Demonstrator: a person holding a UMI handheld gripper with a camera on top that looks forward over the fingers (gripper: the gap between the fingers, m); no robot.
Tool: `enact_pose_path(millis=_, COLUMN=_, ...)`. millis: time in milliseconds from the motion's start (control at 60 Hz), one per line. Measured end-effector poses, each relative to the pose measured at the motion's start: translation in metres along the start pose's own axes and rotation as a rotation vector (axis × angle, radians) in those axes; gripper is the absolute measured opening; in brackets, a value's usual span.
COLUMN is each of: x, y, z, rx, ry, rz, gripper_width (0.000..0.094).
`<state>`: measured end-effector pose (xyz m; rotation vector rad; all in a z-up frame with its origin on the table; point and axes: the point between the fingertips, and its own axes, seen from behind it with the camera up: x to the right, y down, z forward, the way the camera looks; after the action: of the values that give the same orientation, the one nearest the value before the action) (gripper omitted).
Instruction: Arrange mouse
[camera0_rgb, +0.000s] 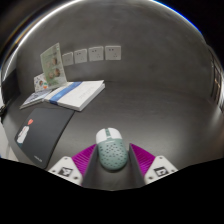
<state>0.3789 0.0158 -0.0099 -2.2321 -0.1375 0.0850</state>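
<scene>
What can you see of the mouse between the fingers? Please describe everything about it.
The mouse is small, rounded and pale grey-green, with a finely speckled or textured top and a lighter front part. It seems to be plastic. It sits on the dark table, between the fingers of the gripper, whose purple pads flank it closely on both sides. Whether the pads actually press on it cannot be told. No cable is visible.

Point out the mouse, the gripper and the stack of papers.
mouse (112, 152), gripper view, its rounded top.
gripper (111, 168), gripper view, midway between fingertips, closed on the mouse.
stack of papers (70, 95), gripper view, top sheet.
</scene>
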Motion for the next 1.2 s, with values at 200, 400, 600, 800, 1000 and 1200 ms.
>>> enact_pose_path(millis=200, x=0.007, y=-0.005, z=0.006, rx=-0.023, ry=0.034, rz=0.062, gripper_width=0.0498)
enact_pose_path(millis=400, x=0.003, y=-0.049, z=-0.017, rx=0.103, ry=0.010, rz=0.138, gripper_width=0.0430)
enact_pose_path(millis=600, x=-0.027, y=-0.168, z=-0.114, rx=0.358, ry=0.116, rz=0.155, gripper_width=0.0427)
enact_pose_path(millis=800, x=-0.205, y=-0.173, z=-0.073, rx=0.321, ry=-0.001, rz=0.094, gripper_width=0.0424)
enact_pose_path(millis=1000, x=-0.311, y=-0.083, z=0.026, rx=0.122, ry=0.033, rz=0.067, gripper_width=0.0424)
enact_pose_path(millis=1200, x=-0.322, y=-0.038, z=0.048, rx=0.078, ry=0.129, rz=0.035, gripper_width=0.0431)
